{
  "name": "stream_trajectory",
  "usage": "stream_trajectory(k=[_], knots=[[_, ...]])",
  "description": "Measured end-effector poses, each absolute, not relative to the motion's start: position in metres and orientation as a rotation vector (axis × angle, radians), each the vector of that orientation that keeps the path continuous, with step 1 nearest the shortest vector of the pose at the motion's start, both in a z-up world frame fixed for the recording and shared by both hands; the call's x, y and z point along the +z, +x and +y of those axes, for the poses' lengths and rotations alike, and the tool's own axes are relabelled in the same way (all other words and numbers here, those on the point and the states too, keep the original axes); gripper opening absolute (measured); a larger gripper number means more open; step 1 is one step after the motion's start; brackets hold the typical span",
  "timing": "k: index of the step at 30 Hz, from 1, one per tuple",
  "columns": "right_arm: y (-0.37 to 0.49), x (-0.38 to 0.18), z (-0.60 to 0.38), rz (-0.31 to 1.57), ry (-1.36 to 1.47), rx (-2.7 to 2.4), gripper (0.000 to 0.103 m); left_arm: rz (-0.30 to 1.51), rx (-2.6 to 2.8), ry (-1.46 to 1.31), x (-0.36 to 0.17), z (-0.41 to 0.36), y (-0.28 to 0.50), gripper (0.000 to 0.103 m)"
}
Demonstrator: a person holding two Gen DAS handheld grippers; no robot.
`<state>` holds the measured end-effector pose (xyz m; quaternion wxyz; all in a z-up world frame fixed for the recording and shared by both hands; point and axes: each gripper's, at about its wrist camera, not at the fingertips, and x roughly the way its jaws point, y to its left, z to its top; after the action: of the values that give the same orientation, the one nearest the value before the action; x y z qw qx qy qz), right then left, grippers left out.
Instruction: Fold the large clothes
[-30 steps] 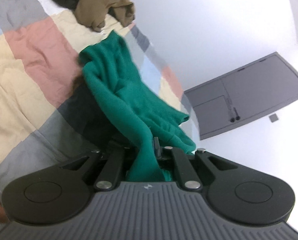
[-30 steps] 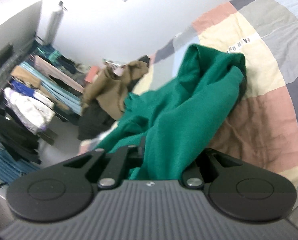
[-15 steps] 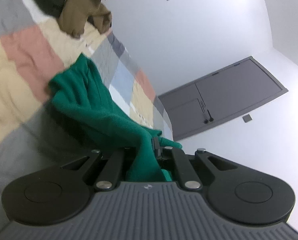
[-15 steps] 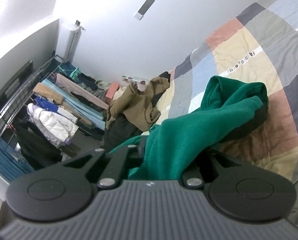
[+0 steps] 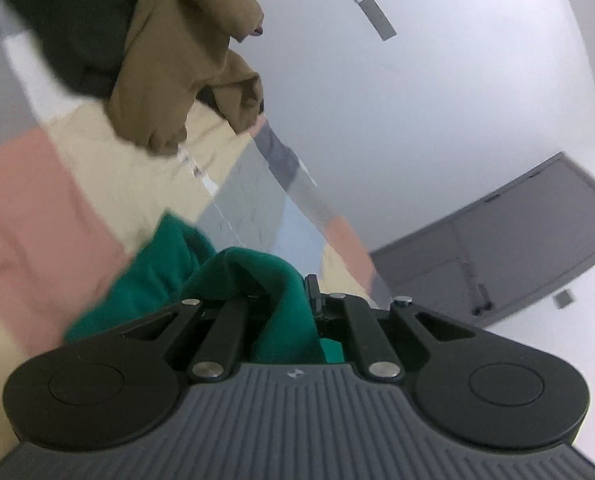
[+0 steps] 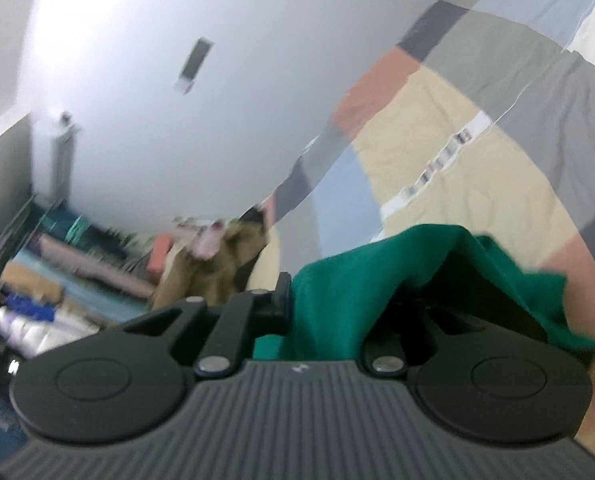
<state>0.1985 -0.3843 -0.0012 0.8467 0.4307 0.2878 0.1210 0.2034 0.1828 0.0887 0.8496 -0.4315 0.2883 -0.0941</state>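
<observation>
The green sweatshirt [image 5: 233,276], stretched long across the patchwork quilt [image 5: 37,200] a second ago, now bunches close against both grippers; the blurred views have apparently swung sideways.

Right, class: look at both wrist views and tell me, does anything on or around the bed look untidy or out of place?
Yes. A brown garment lies crumpled on a dark one at the patchwork quilt's edge, unfolded. The green garment is bunched, pinched in both grippers.
</observation>
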Motion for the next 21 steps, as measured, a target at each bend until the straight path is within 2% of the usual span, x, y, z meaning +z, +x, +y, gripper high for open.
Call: stream_trajectory(k=[12,17,21], knots=[[0.301,-0.084,-0.379,0.63,0.744,0.254,0.017,0.702,-0.114,-0.898,-0.028,0.186,0.319,0.01],[0.332,-0.109,-0.371,0.666,0.64,0.248,0.016,0.744,-0.1,-0.818,-0.054,0.177,0.348,0.013],[0.347,-0.13,-0.374,0.688,0.664,0.245,0.016,0.753,-0.101,-0.794,-0.063,0.174,0.358,0.014]])
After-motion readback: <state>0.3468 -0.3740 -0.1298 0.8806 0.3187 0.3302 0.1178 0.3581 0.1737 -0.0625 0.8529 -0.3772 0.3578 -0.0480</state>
